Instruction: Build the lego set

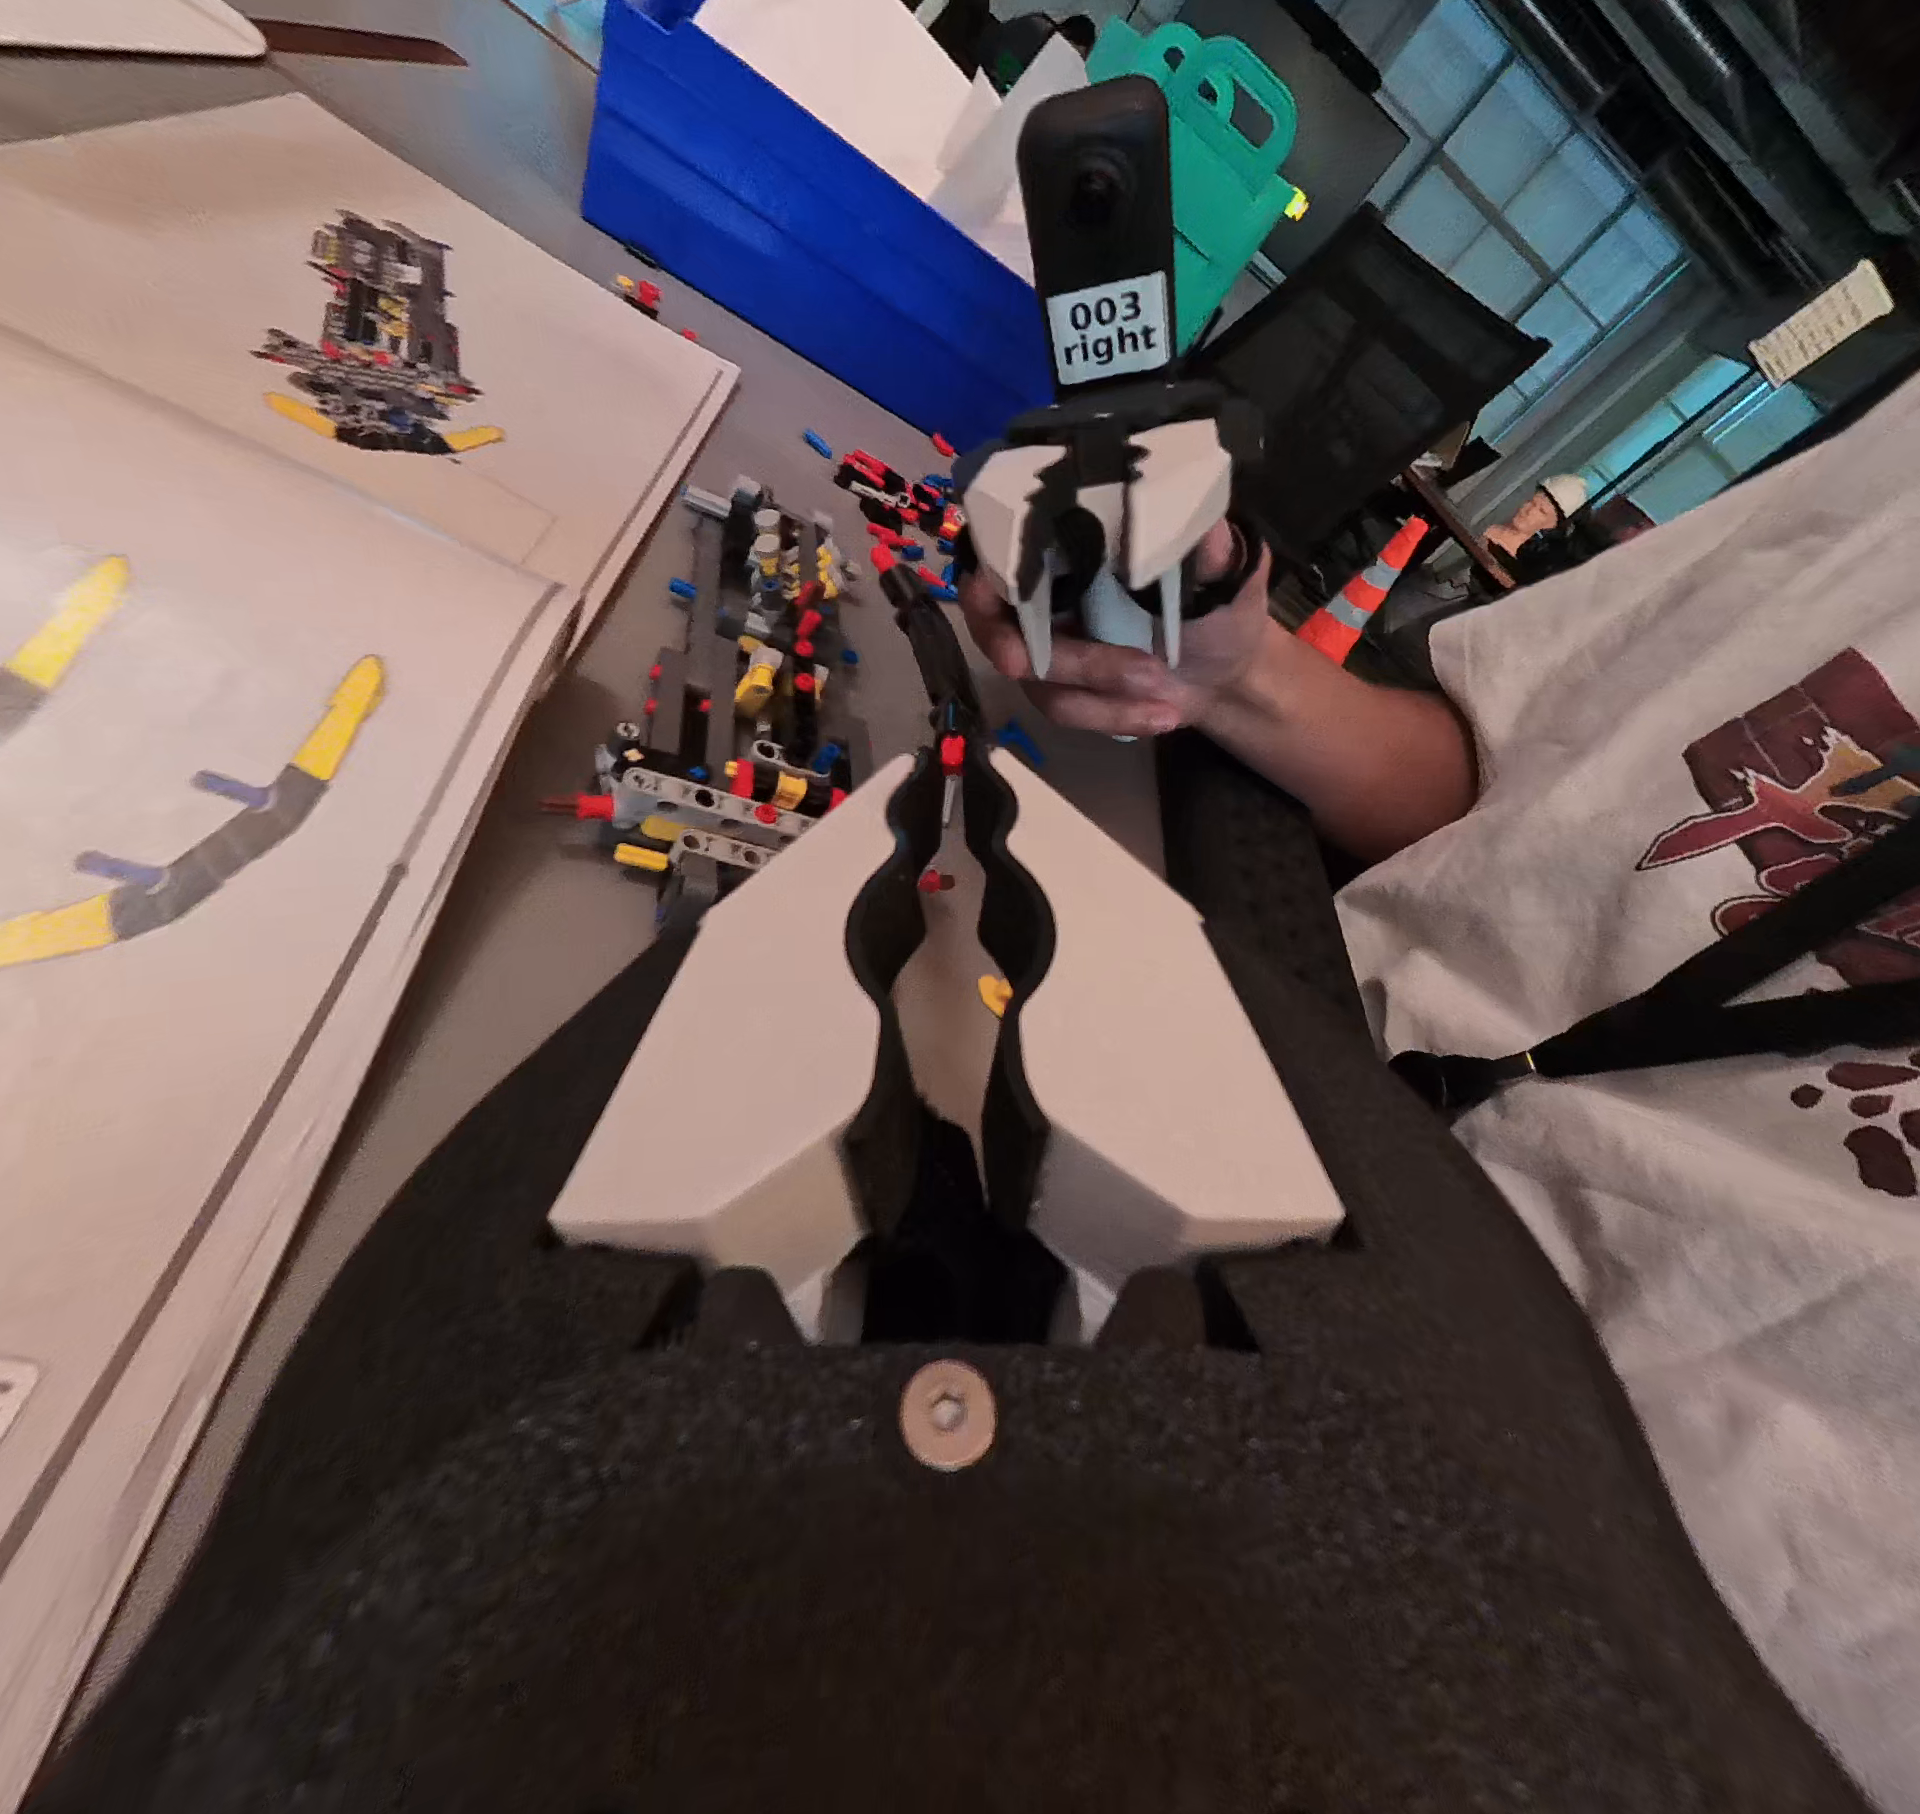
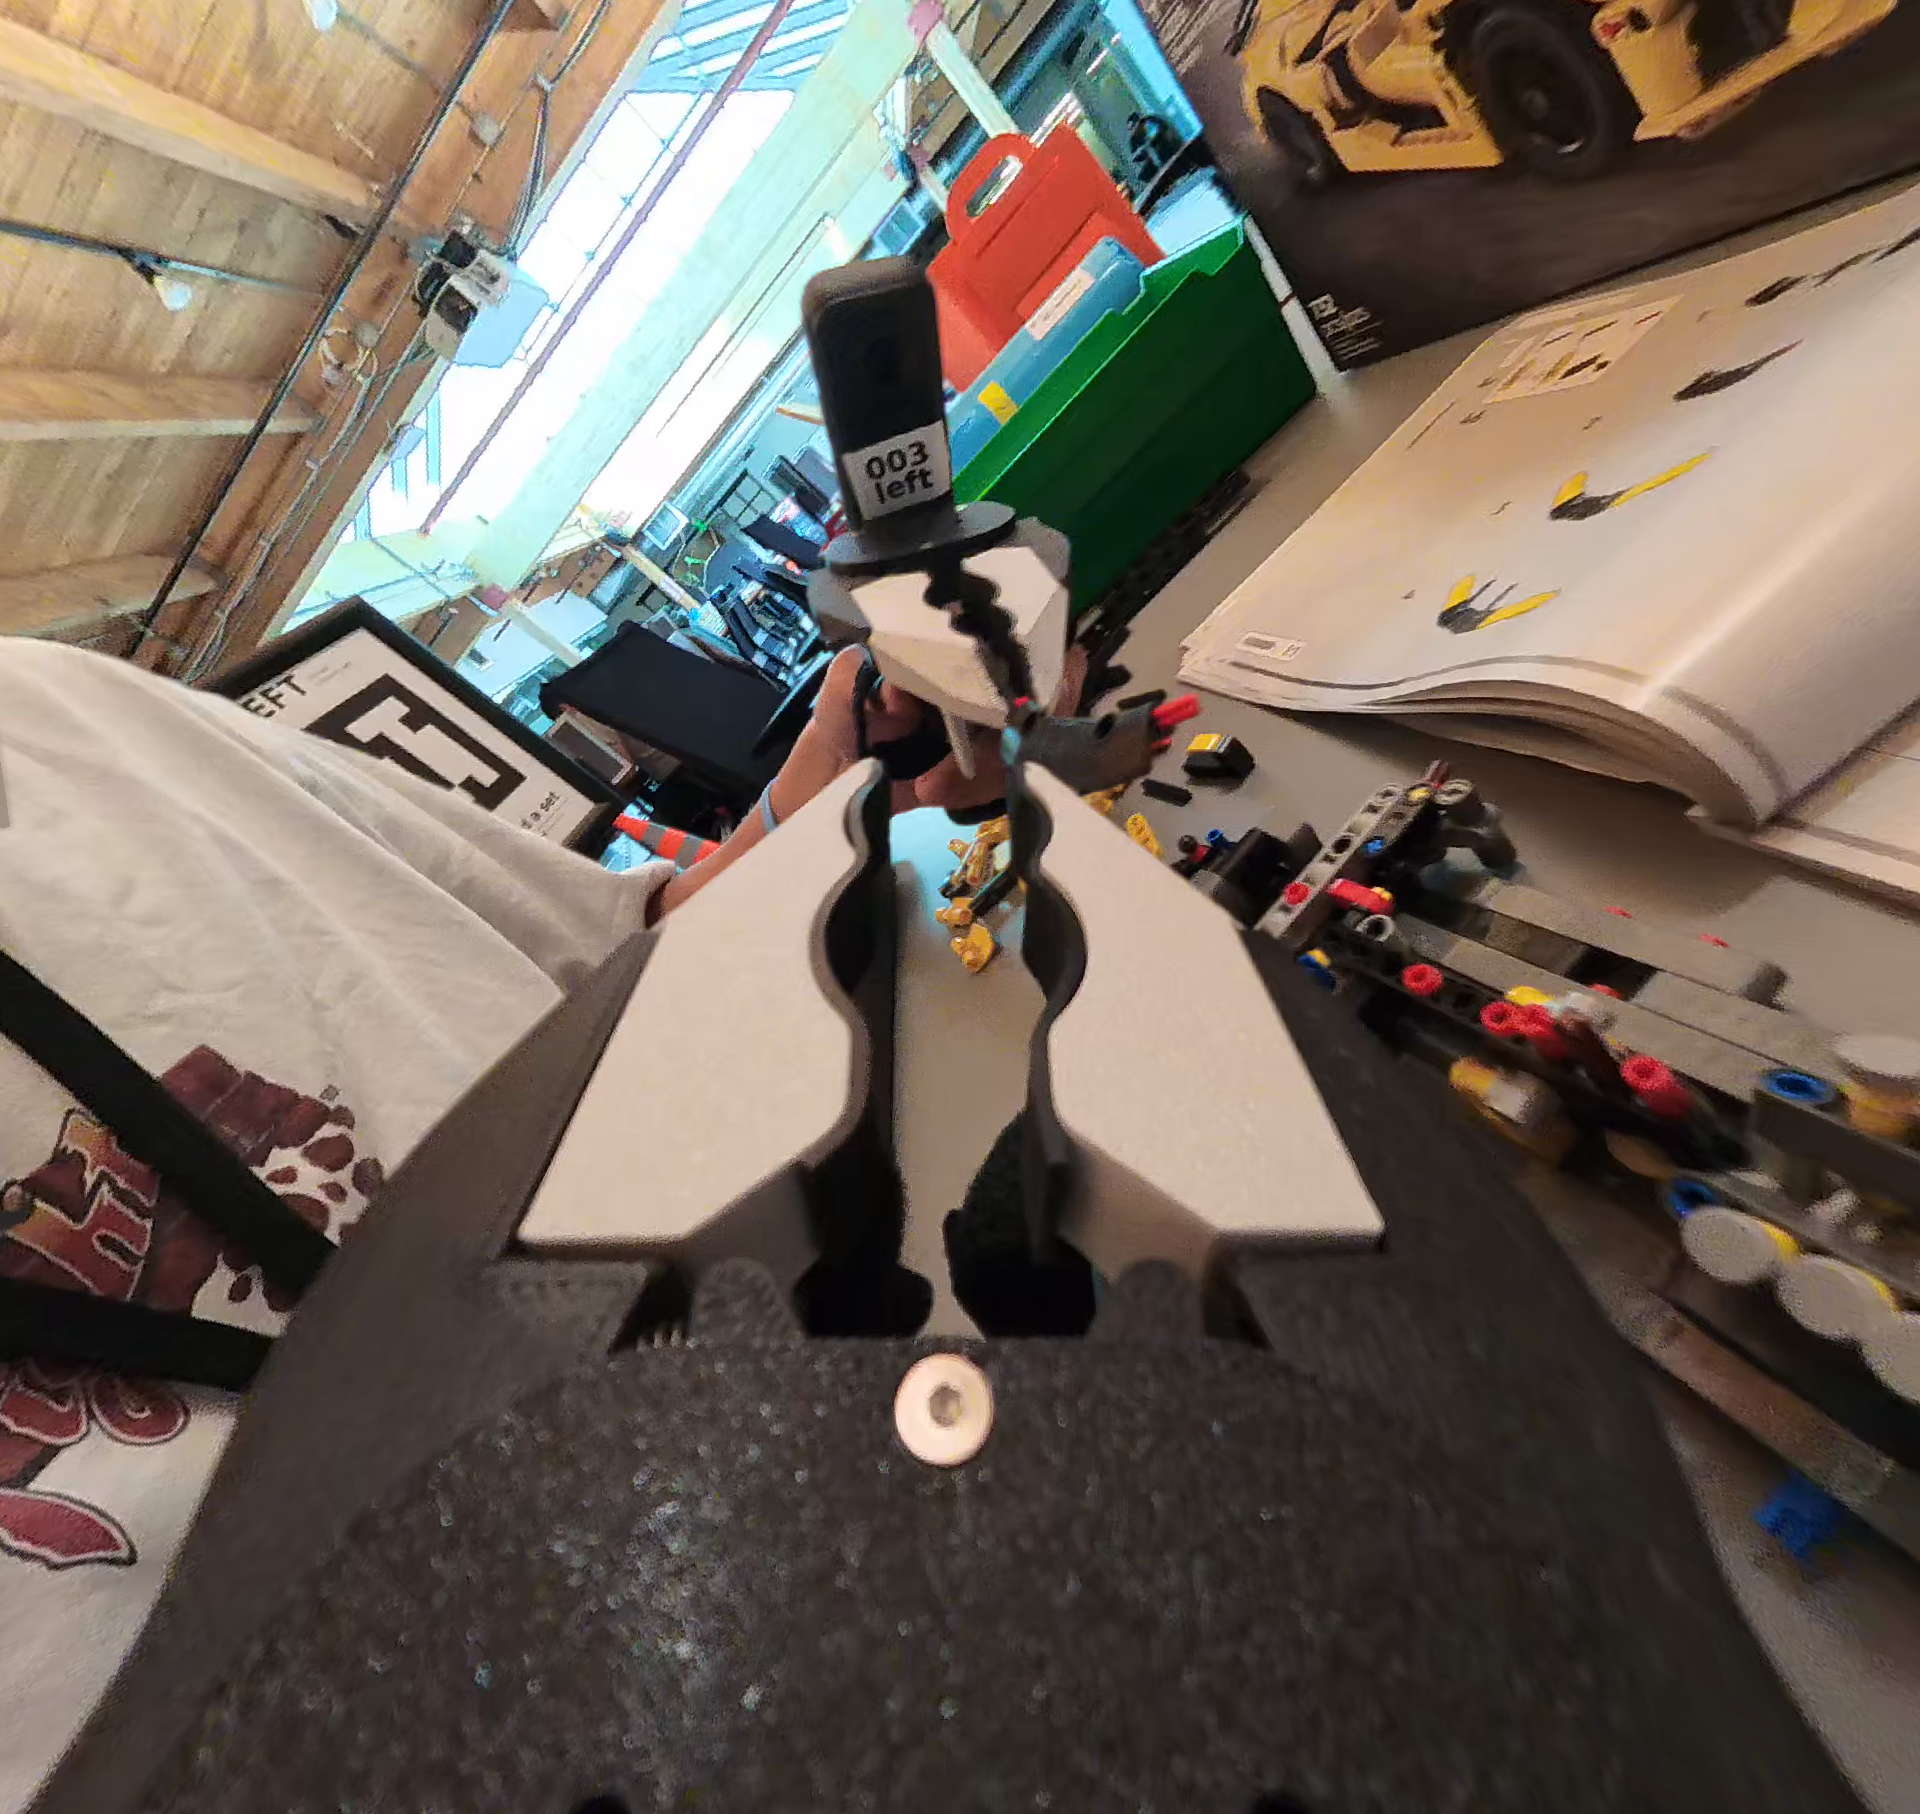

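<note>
The left gripper (image 1: 951, 777) has its jaws pinched nearly together on a black curved piece (image 1: 930, 642). The piece juts forward past the tips, with a red pin at the grip and another at its far end. Straight ahead of it, the right gripper (image 1: 1107, 642) faces back toward it, jaws parted with nothing between them. A hand (image 1: 1122, 694) wraps around its handle. The two grippers are near each other but apart, and the far end of the curved piece reaches up just beside the right gripper's fingers.

To the left of the left jaws, lower down, the partly built chassis (image 1: 748, 684) lies on the grey table (image 1: 488, 985). It is a long dark frame studded with red, yellow and blue pins, with grey beams at its near end. Loose pieces (image 1: 904, 497) lie scattered beyond it. Farther left the open instruction booklet (image 1: 312, 621) closes off that side — bare tabletop remains only in the strip between booklet and chassis. A blue bin (image 1: 779, 206) stands ahead of the jaws. To their right a person's pale shirt (image 1: 1662, 933) is close by.

From the right gripper's (image 2: 945, 767) own camera, the left gripper (image 2: 997, 725) sits just past its tips. The chassis (image 2: 1455, 933) runs along the right of the jaws, and a few yellow pieces (image 2: 977, 891) lie on the table below the gap.
</note>
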The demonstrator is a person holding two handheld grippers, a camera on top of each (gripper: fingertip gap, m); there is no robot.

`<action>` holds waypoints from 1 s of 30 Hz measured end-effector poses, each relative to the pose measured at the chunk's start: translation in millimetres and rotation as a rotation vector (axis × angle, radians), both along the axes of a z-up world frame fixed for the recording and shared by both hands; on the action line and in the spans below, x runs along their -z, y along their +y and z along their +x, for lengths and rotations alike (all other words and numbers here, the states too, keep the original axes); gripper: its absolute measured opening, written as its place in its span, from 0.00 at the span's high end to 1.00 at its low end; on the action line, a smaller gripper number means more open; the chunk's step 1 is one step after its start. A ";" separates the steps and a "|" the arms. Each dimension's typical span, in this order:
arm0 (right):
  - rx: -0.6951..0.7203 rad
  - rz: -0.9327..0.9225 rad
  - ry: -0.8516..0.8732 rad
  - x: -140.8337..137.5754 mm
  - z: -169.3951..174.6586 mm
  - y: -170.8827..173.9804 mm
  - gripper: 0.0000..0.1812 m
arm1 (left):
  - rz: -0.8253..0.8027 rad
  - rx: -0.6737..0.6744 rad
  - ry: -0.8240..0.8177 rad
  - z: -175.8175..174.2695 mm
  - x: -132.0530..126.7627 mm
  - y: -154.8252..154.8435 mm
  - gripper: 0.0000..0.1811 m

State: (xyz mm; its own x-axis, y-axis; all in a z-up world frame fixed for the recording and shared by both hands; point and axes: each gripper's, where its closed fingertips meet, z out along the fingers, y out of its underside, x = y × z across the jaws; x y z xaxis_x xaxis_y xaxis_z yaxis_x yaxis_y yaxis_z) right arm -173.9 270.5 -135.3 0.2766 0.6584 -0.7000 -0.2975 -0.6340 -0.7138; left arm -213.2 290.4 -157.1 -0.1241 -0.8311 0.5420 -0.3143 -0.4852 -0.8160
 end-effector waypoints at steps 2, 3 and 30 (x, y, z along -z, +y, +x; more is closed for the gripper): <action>0.021 -0.007 -0.012 1.8 7.2 1.5 0.91 | 0.010 0.027 -0.001 2.3 0.2 -6.5 0.99; 0.031 -0.011 -0.016 2.7 10.9 1.6 0.93 | 0.018 0.034 -0.003 2.8 0.2 -9.0 0.99; -0.148 -0.064 0.138 -15.7 8.9 -34.3 1.00 | 0.053 0.182 -0.134 6.4 -26.5 -51.4 0.89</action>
